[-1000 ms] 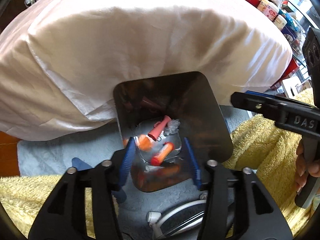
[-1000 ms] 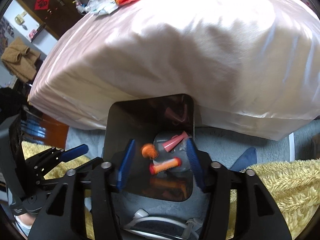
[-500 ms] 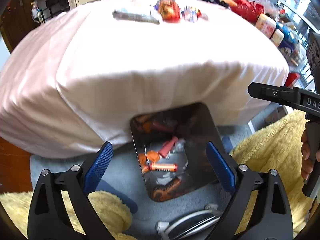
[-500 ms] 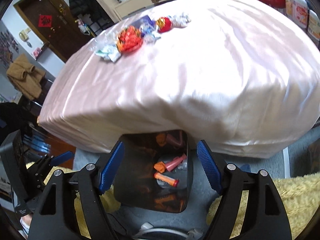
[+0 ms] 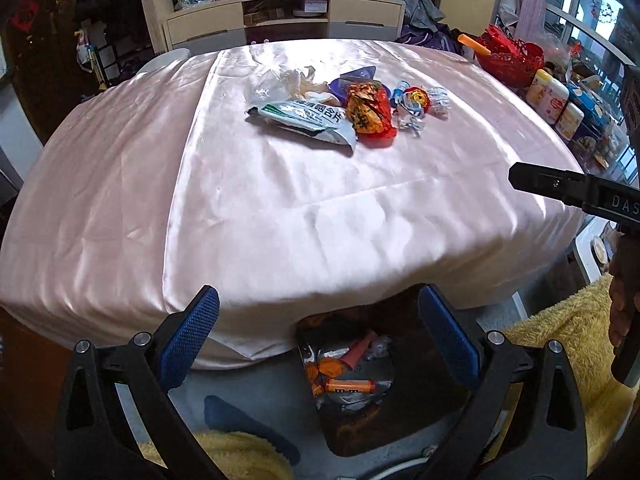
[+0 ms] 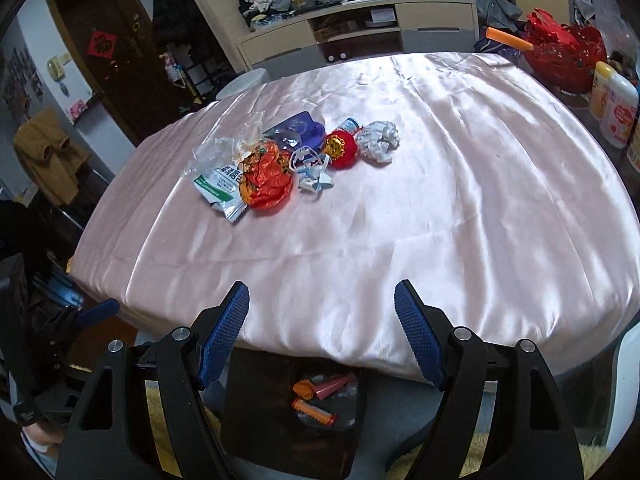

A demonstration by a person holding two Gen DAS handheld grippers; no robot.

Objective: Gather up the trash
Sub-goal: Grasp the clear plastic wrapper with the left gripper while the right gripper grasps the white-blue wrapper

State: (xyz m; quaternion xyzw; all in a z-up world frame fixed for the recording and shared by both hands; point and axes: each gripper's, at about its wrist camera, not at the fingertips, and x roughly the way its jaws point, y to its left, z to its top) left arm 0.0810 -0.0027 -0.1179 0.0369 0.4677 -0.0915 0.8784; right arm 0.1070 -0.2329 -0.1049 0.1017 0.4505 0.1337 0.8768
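Both grippers, left (image 5: pixel 318 334) and right (image 6: pixel 322 330), were seen empty, jaws just spread wide, above the bin (image 5: pixel 420 412). Trash (image 6: pixel 296 160) lay clustered mid-table (image 6: pixel 440 208), well apart. One outer piece would best be approached first, pads set low across it.

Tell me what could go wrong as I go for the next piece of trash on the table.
1. The wrappers lie bunched and overlapping: the crumpled orange foil wrapper sits on the green-and-white sachet, so one grab may drag or scatter its neighbours.
2. The glossy pink satin tablecloth could get pinched with a flat wrapper and bunch up.
3. The dark bin sits partly under the table edge, so dropped pieces might miss it.
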